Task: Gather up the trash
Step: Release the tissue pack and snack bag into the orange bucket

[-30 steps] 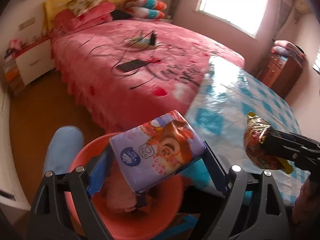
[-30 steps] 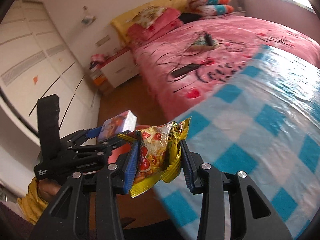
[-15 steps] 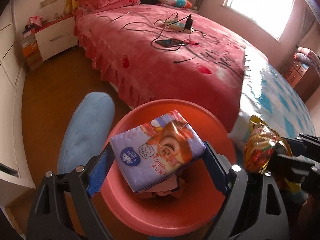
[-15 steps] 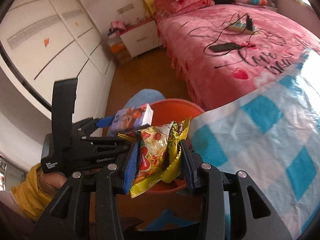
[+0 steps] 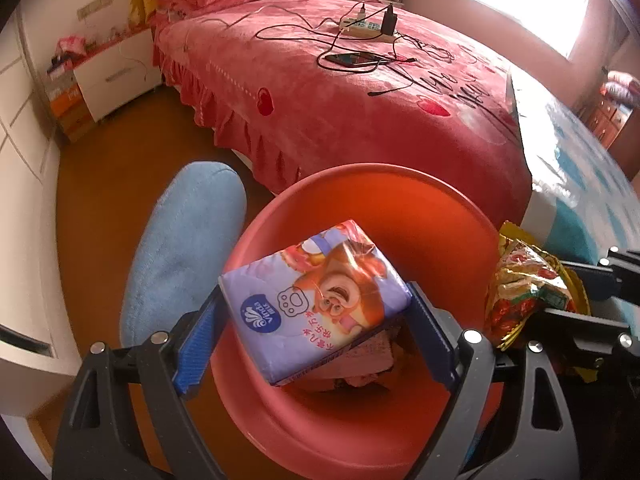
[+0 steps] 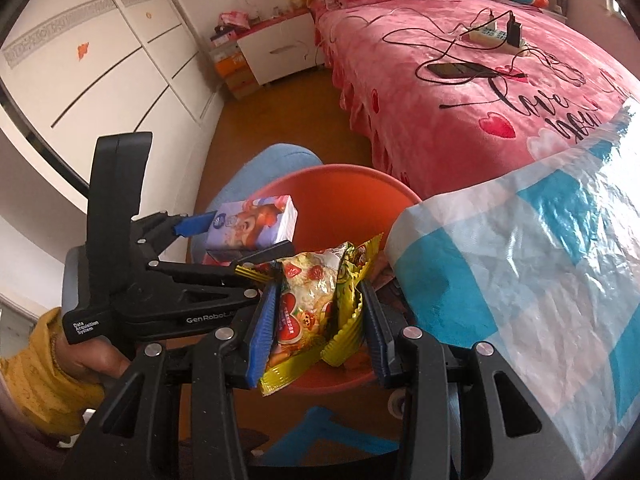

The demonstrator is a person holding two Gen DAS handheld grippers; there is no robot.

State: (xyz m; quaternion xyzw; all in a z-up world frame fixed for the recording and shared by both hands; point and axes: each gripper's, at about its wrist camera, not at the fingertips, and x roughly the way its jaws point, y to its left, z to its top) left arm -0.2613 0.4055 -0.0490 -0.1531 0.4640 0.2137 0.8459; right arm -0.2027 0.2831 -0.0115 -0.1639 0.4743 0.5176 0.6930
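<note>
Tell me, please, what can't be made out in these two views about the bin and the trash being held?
- Bin contents: left wrist view, mostly hidden under the tissue pack; only pinkish scraps show.
- Bin's near side: right wrist view, covered by the snack bag and right gripper.
- Snack bag's far end: left wrist view, hidden by the right gripper.
- Bin's right rim: right wrist view, behind the checked cloth.

The tissue pack (image 5: 316,300) covers most of what lies at the bottom of the red basin (image 5: 400,196); only pink crumpled scraps (image 5: 368,360) peek out under it, too hidden to name. The basin's near rim is cut off behind the gripper frame at the lower edge of the left wrist view. Small print on the snack bag (image 6: 308,304) is unreadable.
</note>
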